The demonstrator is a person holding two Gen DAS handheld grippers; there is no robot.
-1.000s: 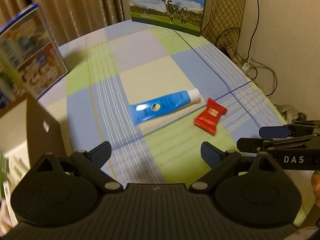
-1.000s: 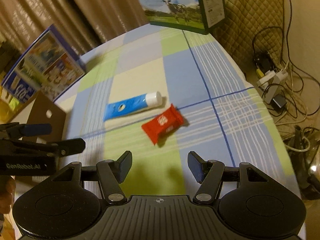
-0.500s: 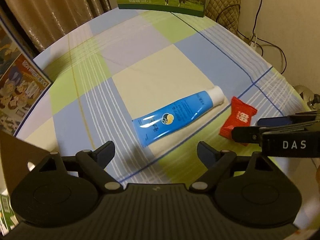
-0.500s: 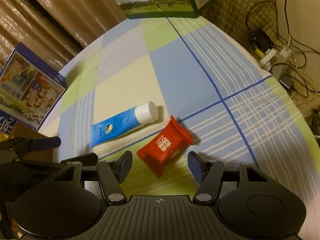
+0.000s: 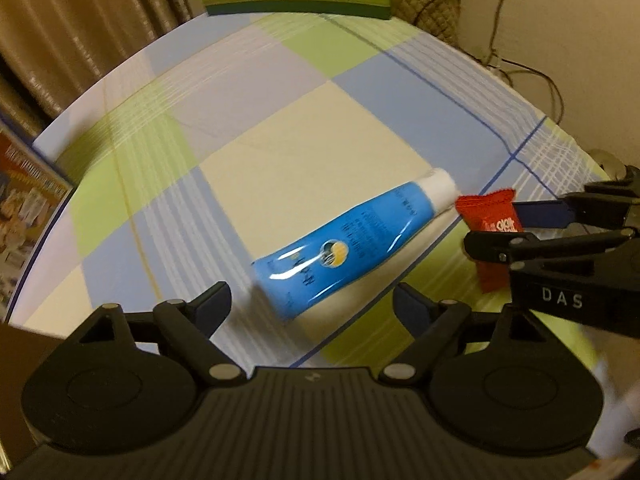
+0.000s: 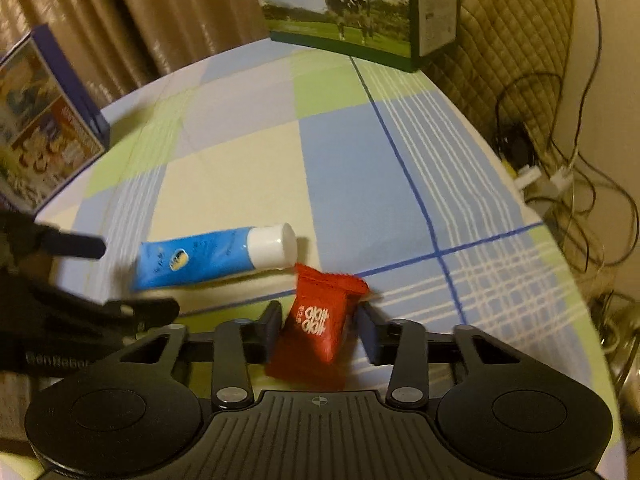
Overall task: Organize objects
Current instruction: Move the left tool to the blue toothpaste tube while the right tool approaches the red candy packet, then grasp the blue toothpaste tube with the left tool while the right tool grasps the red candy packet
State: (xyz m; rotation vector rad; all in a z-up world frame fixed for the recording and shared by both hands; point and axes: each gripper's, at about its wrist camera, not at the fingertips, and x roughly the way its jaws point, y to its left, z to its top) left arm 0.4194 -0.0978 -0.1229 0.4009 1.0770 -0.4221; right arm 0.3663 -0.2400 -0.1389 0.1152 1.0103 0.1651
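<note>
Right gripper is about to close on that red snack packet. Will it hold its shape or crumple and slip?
The red packet looks like a thin, puffy wrapper, so it will probably dent and crinkle between the right gripper fingers rather than resist. It seems light. Its glossy film may slide, and one end already lifts off the tablecloth.

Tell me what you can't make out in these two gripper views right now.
- Right gripper on the red packet: its fingers flank the packet, but in the right wrist view contact cannot be told.
- Red packet in the left wrist view: the right gripper's fingers cover its lower half.
- Blue tube: print blurred in both views.
- Milk box: top cut off by the frame edge.
</note>
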